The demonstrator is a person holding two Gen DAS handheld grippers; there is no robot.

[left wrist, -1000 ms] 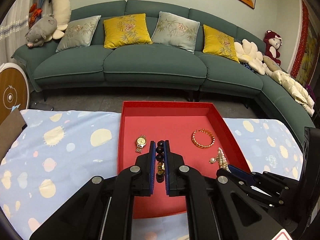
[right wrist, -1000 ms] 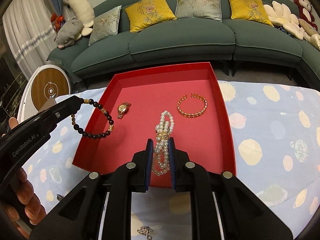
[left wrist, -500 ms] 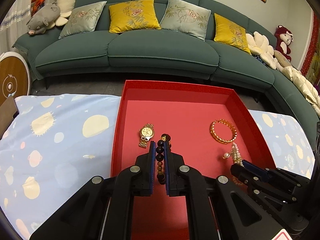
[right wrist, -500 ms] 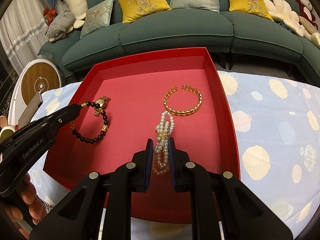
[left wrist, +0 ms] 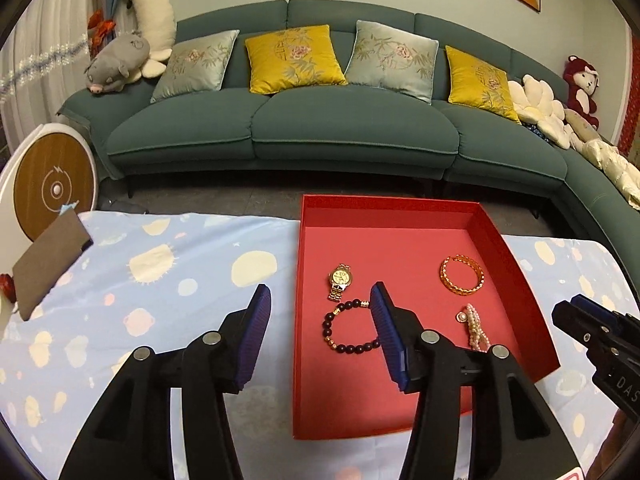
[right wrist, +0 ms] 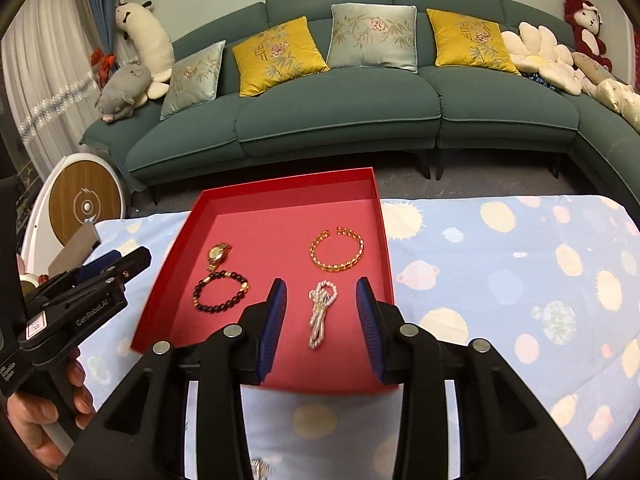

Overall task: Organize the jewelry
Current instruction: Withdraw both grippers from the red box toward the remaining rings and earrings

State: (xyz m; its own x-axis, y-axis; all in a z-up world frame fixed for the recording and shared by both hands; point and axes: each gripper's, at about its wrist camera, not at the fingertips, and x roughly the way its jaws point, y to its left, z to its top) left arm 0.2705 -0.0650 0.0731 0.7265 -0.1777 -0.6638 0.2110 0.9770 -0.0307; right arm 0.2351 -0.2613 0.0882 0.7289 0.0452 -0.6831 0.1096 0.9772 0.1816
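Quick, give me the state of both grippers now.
Left gripper: open, holding nothing; bead bracelet lies in the red tray.
Right gripper: open, holding nothing; pearl strand lies below.

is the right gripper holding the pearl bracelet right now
No: the right gripper is open, and the pearl bracelet lies loose on the floor of the red tray.
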